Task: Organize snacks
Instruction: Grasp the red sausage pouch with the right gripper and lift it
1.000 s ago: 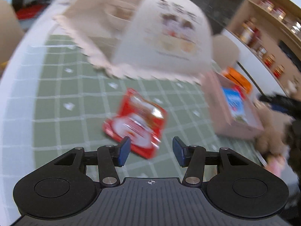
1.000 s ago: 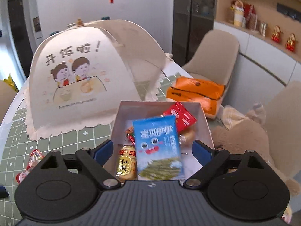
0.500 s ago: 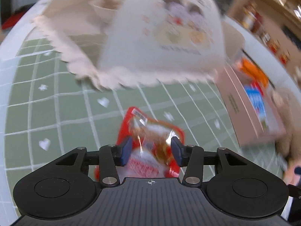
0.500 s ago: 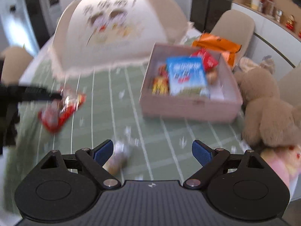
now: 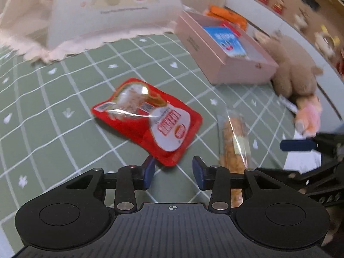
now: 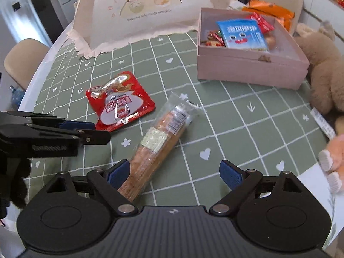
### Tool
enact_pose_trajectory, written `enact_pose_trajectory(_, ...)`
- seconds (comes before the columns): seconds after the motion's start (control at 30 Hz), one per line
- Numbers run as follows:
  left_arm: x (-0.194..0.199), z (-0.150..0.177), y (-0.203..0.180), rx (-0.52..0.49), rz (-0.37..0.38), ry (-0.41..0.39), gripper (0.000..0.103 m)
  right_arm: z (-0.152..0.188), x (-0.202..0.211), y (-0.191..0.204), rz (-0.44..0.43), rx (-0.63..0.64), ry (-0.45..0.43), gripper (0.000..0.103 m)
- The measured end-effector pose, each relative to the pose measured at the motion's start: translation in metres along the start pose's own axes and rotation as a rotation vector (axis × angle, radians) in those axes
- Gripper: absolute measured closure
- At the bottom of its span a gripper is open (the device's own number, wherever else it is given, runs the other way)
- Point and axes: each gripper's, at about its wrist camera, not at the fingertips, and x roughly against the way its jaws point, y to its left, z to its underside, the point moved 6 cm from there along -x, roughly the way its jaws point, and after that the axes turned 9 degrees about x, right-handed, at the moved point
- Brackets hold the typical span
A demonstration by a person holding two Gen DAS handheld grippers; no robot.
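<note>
A red snack pouch (image 5: 148, 119) lies flat on the green checked tablecloth; it also shows in the right wrist view (image 6: 119, 102). My left gripper (image 5: 173, 169) is open, its fingertips at the pouch's near corner, not closed on it. A long clear-wrapped cracker pack (image 6: 154, 144) lies beside the pouch, also in the left wrist view (image 5: 233, 144). My right gripper (image 6: 175, 174) is wide open over the pack's near end, empty. A pink box (image 6: 247, 66) holds a blue packet (image 6: 241, 34) and other snacks.
A mesh food cover with cartoon children (image 6: 146, 8) stands at the back. An orange bag (image 6: 273, 10) lies behind the box. A brown teddy bear (image 6: 324, 64) and a pink plush (image 6: 335, 152) sit at the right edge. Chairs surround the table.
The left gripper has drawn back so the red pouch lies beyond its fingertips. The right gripper has swung away from the box and come down over the cracker pack.
</note>
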Motion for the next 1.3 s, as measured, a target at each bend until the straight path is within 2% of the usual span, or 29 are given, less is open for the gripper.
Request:
enact_pose_trajectory(0.23, 0.040, -0.005, 0.026, 0.173, -0.084, -0.045, 0.060, -0.034, -0.004, 0.023, 0.007, 0.150, -0.072, 0.012)
enact_pose_trajectory(0.43, 0.063, 0.010, 0.042, 0.228, -0.145, -0.033, 0.061, -0.076, -0.046, 0.066, -0.053, 0.322, -0.101, 0.011)
enact_pose_trajectory(0.57, 0.074, 0.022, 0.040, 0.225, -0.166, -0.032, 0.061, -0.095, -0.089, 0.080, -0.049, 0.380, -0.045, 0.012)
enact_pose_trajectory(0.67, 0.079, 0.029, 0.036, 0.234, -0.158, -0.032, 0.061, -0.096, -0.107, 0.087, -0.113, 0.361, 0.030, 0.010)
enact_pose_trajectory(0.77, 0.080, 0.034, 0.030, 0.224, -0.147, -0.031, 0.061, -0.097, -0.104, 0.097, -0.094, 0.388, 0.022, 0.017)
enact_pose_trajectory(0.83, 0.076, 0.037, 0.025, 0.210, -0.134, -0.018, 0.061, -0.097, -0.100, 0.103, -0.110, 0.374, 0.035, 0.026)
enact_pose_trajectory(0.93, 0.070, 0.039, 0.017, 0.189, -0.112, 0.004, 0.061, -0.101, -0.082, 0.107, -0.146, 0.357, 0.010, 0.041)
enact_pose_trajectory(1.03, 0.066, 0.039, 0.010, 0.169, -0.096, 0.012, 0.061, -0.104, -0.056, 0.099, -0.138, 0.342, -0.038, 0.046)
enact_pose_trajectory(1.13, 0.062, 0.037, 0.002, 0.147, -0.076, 0.020, 0.061, -0.101, -0.033, 0.075, -0.087, 0.327, -0.077, 0.046)
enact_pose_trajectory(1.3, 0.051, 0.034, -0.011, 0.112, -0.046, 0.040, 0.061, -0.083, -0.004, 0.003, 0.038, 0.153, -0.090, 0.046)
